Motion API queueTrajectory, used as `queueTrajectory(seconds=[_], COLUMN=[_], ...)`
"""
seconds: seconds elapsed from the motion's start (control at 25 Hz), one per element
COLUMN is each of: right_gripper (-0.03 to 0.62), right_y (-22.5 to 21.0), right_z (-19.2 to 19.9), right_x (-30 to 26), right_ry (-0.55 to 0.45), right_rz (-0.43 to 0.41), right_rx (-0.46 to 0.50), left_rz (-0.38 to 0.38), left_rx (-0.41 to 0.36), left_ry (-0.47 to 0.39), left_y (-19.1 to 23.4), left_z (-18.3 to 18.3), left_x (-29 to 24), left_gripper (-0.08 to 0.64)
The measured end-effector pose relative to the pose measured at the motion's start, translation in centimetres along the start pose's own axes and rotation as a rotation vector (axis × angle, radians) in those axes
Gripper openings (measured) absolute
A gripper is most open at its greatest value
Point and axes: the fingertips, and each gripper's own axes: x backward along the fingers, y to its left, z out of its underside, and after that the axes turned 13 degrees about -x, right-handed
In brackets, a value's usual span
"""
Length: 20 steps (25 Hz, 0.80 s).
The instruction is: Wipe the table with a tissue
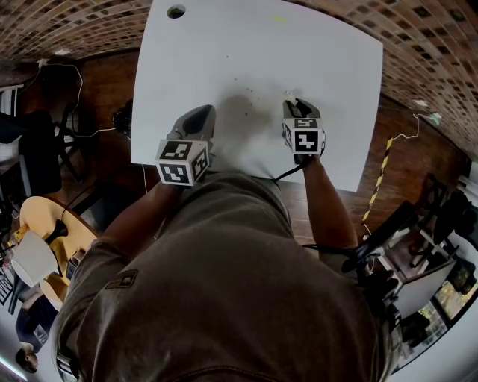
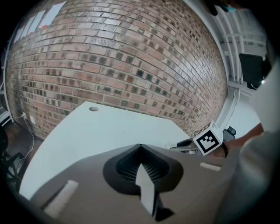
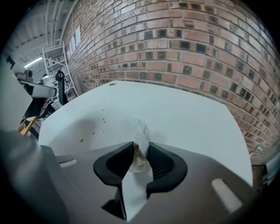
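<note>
A white table [image 1: 299, 45] lies in front of me. My right gripper [image 1: 296, 104] points down at it near the front edge, and a crumpled white tissue [image 3: 141, 131] with a brownish stain stands between its jaws, its tip resting on the table. The jaws stand a little apart around the tissue, open. Small brown crumbs [image 3: 94, 129] are scattered on the table to the left of it. My left gripper [image 1: 200, 116] hovers at the table's front left, its jaws [image 2: 140, 146] shut with nothing between them. In the left gripper view the right gripper [image 2: 186, 146] shows at the right.
A round cable hole [image 1: 176, 11] sits at the table's far left corner, and a small yellow mark [image 1: 278, 19] near the far edge. A brick wall [image 3: 197, 52] stands behind the table. A yellow chair [image 1: 45, 224] and cables are on the floor at my left.
</note>
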Motion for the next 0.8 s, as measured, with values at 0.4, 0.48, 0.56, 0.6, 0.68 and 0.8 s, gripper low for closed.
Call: queueTrajectory(seconds=[0.4, 0.48, 0.56, 0.6, 0.68, 0.8], right_gripper=[0.054, 0.054, 0.054, 0.054, 0.054, 0.054], right_y=[1.0, 1.6, 2.3, 2.6, 3.3, 4.1], right_z=[0.1, 0.1, 0.1, 0.0, 0.0, -0.1], right_x=[-0.2, -0.2, -0.3, -0.3, -0.6, -0.9], right_ry=[0.027, 0.033, 0.036, 0.037, 0.039, 0.04], right_rz=[-0.02, -0.031, -0.041, -0.047, -0.056, -0.065], right_rx=[-0.024, -0.019, -0.012, -0.01, -0.008, 0.001], left_rz=[-0.005, -0.009, -0.013, -0.014, -0.017, -0.023], left_rx=[0.014, 0.019, 0.024, 0.026, 0.029, 0.036], left_ry=[-0.001, -0.001, -0.002, -0.003, -0.003, -0.004], left_y=[0.5, 0.8, 0.9, 1.0, 1.2, 1.7], left_z=[0.2, 0.3, 0.4, 0.5, 0.6, 0.9], left_x=[0.2, 0.4, 0.6, 0.6, 0.7, 0.9], left_gripper=[0.002, 0.002, 0.002, 0.002, 0.002, 0.002])
